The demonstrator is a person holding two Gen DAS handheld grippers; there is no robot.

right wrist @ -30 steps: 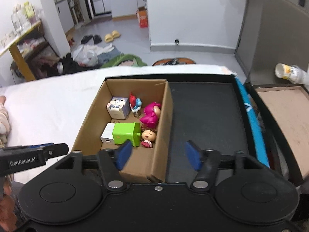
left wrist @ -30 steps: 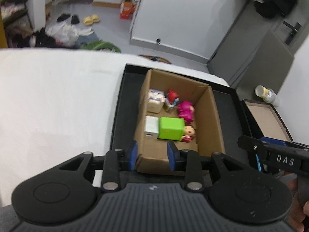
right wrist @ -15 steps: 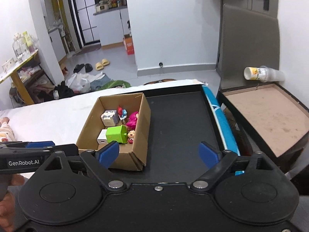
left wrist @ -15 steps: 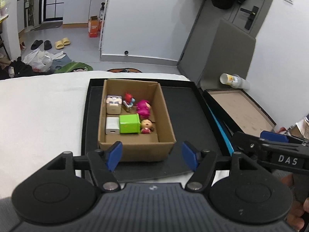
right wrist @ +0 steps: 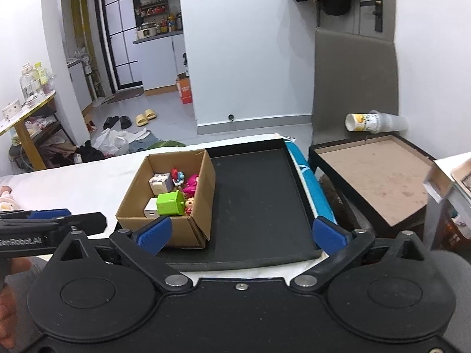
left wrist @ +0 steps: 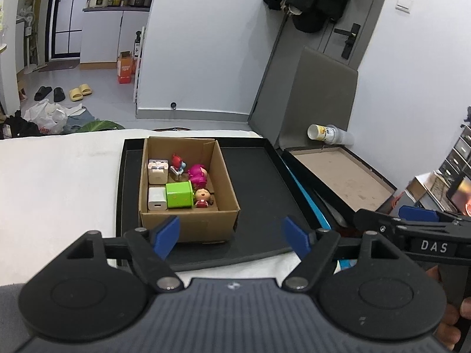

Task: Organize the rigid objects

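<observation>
Through the left wrist view, I am looking at one brown cardboard box [left wrist: 188,206], open-topped, sitting on the left part of a black tray [left wrist: 259,194] that is lying on a white-covered tabletop [left wrist: 59,182]. Inside the box I am counting six small things: one lime-green cube [left wrist: 179,195] near the front wall, one white charger block [left wrist: 157,203] touching its left side, one white-and-grey cube [left wrist: 158,171] behind that, one red-and-blue figure [left wrist: 177,163], one magenta figure [left wrist: 198,174], and one dark-haired doll [left wrist: 203,197] just right of the green cube. My left hand-held gripper [left wrist: 232,234] is hovering in front of the box, its jaws widening with nothing between the blue pads.

Through the right wrist view, the same box [right wrist: 164,223] is sitting on the tray [right wrist: 265,206], left of centre. My right hand-held gripper [right wrist: 241,232] is spreading wide, pinching nothing, with the box's front corner just behind its left pad.
</observation>
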